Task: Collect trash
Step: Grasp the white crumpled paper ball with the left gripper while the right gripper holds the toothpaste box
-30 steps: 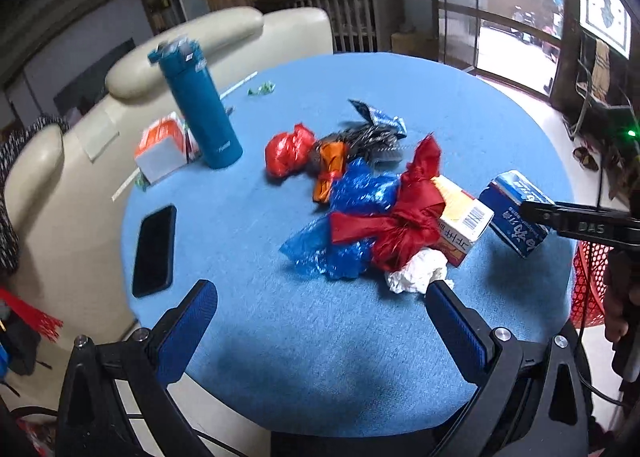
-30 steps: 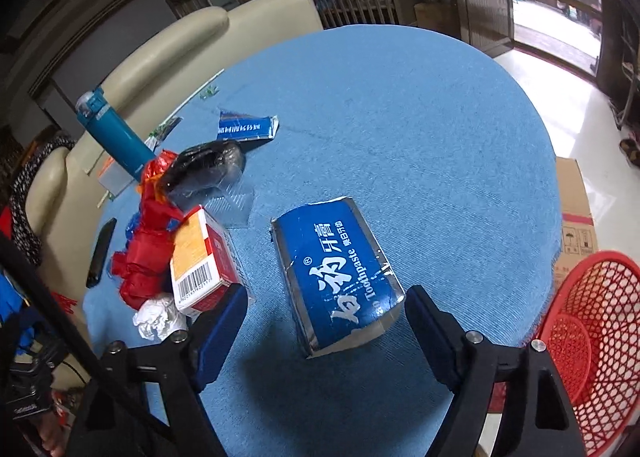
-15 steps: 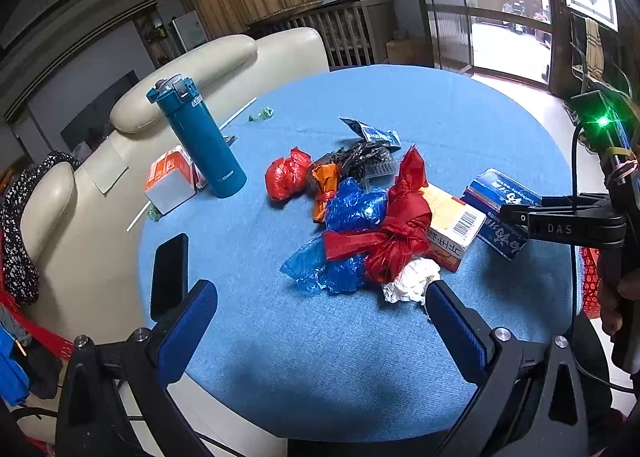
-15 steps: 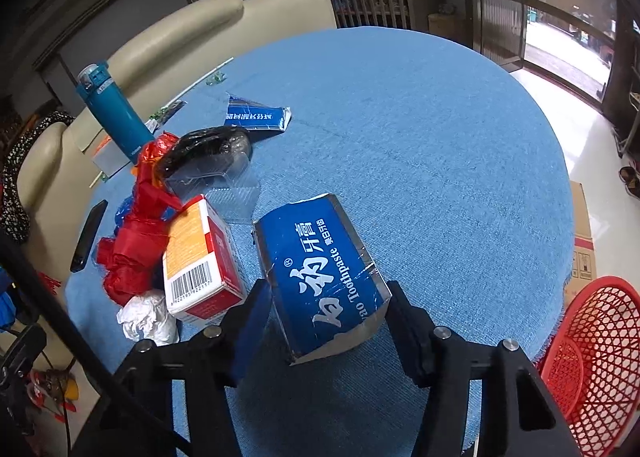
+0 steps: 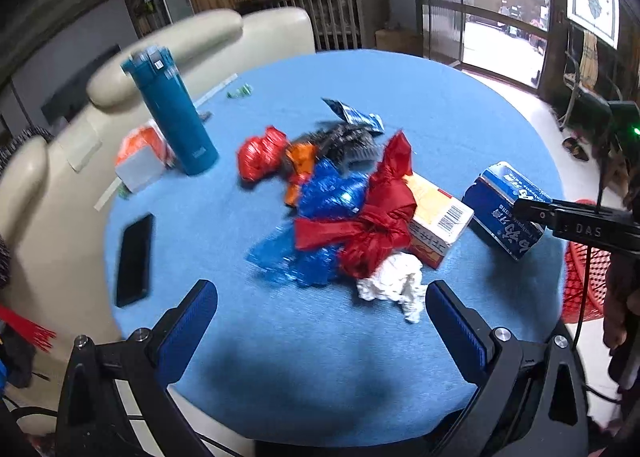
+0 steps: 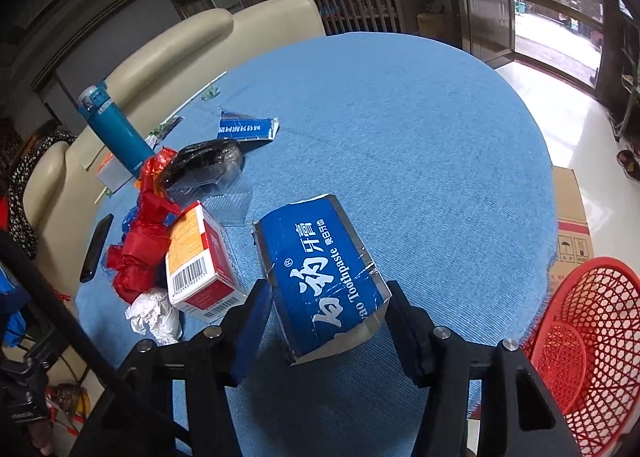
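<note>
1. Far left, on the round blue table (image 5: 400,81): a black phone (image 5: 134,259) lies flat near the edge; behind it stand a teal flask (image 5: 174,117), upright, and an orange-and-white carton (image 5: 140,159) just beside its base.
2. My left gripper (image 5: 320,325) hangs over the near edge, jaws spread wide, nothing between the pads.
3. Centre, the trash heap: a small red bag (image 5: 260,155), an orange wrapper (image 5: 300,165), a black plastic tray (image 5: 348,141), crumpled blue film (image 5: 324,193) and a knotted red bag (image 5: 376,217), all touching or overlapping. A blue sachet (image 5: 354,117) lies at the heap's far side.
4. A white tissue wad (image 5: 394,285) lies at the heap's near edge, just ahead of my left gripper's right-hand finger.
5. An orange-and-red box with a barcode (image 6: 200,261) lies against the red bag.
6. Right of it, my right gripper (image 6: 326,317) is clenched on the blue toothpaste box (image 6: 320,273); both pads press its long sides. Whether the box is clear of the cloth I cannot tell.
7. Far right, off the table's edge and below it: a red mesh basket (image 6: 600,341), with a cardboard box (image 6: 570,217) behind it.
</note>
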Motion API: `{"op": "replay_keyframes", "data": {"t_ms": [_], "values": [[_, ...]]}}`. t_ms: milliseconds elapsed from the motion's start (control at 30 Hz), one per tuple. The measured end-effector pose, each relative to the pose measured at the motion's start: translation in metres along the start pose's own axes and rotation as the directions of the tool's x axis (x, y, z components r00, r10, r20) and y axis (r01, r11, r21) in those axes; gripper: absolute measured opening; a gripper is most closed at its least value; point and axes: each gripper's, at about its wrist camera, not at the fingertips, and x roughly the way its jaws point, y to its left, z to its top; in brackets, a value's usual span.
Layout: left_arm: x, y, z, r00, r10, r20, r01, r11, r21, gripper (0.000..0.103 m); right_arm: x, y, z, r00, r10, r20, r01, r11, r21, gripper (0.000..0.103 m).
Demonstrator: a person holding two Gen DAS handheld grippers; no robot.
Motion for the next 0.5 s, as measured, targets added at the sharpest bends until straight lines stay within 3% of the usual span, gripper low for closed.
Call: {"op": "replay_keyframes", "data": {"t_ms": [400,500], "values": [[0.046,-0.023,0.004,0.987,-0.127,-0.102,0.123,0.991,-0.050,0.095,-0.010,-0.046,-0.011,0.999,0.034,0.020,-0.036,0.995,0.096,0.060],[0.057,-0.027,0.008,0.983,-0.132,-0.128,0.125,0.990,-0.061,0.083,-0.011,-0.059,-0.015,0.999,0.045,0.022,-0.047,0.992,0.121,0.060]]}}
